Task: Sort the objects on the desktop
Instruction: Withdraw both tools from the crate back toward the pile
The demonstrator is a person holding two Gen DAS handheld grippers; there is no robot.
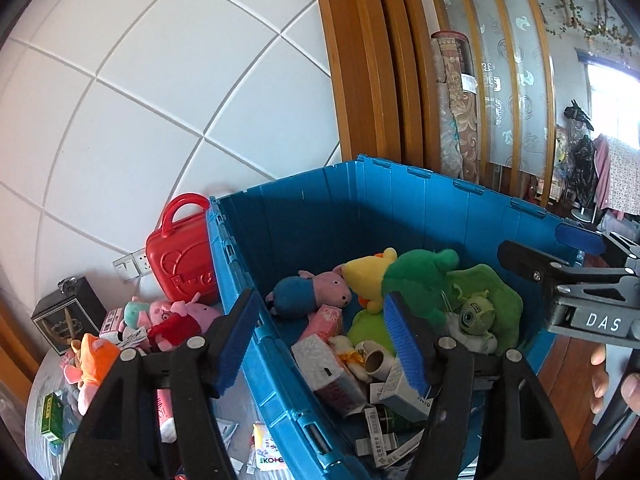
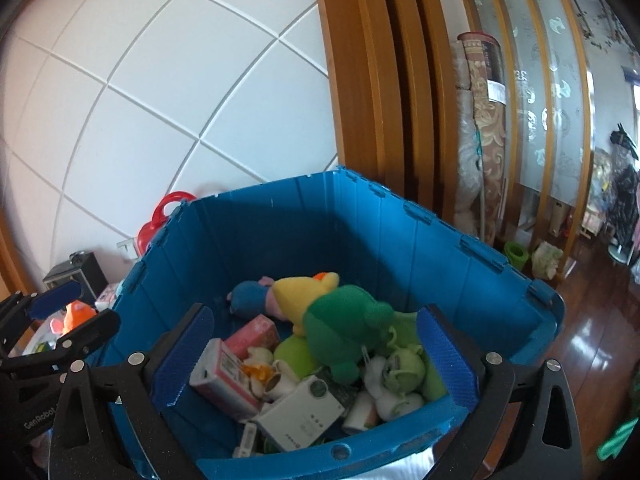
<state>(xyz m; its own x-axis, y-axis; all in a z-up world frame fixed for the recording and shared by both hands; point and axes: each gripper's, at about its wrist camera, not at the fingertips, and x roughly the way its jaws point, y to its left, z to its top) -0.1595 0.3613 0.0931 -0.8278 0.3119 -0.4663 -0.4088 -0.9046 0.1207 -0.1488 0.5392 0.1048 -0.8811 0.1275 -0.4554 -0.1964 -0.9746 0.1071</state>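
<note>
A blue crate (image 1: 320, 200) (image 2: 400, 240) holds plush toys and small boxes: a dark green plush (image 1: 420, 280) (image 2: 344, 324), a yellow plush (image 1: 366, 276) (image 2: 298, 292), a blue-bodied pig (image 1: 308, 292), a one-eyed green monster (image 1: 476, 312) (image 2: 404, 368) and a pink box (image 2: 254, 334). My left gripper (image 1: 320, 344) is open and empty, straddling the crate's left wall. My right gripper (image 2: 316, 356) stands wide open above the crate's near side with nothing between its pads; it also shows as the right gripper (image 1: 560, 264) at the crate's right rim.
Left of the crate, the table carries a red toy case (image 1: 180, 256), pink pig plushes (image 1: 172, 316), an orange plush (image 1: 96, 356), a black box (image 1: 66, 316) and a green box (image 1: 52, 416). Tiled wall behind; wooden door frame (image 1: 360, 60) and glossy wooden floor (image 2: 600, 340) to the right.
</note>
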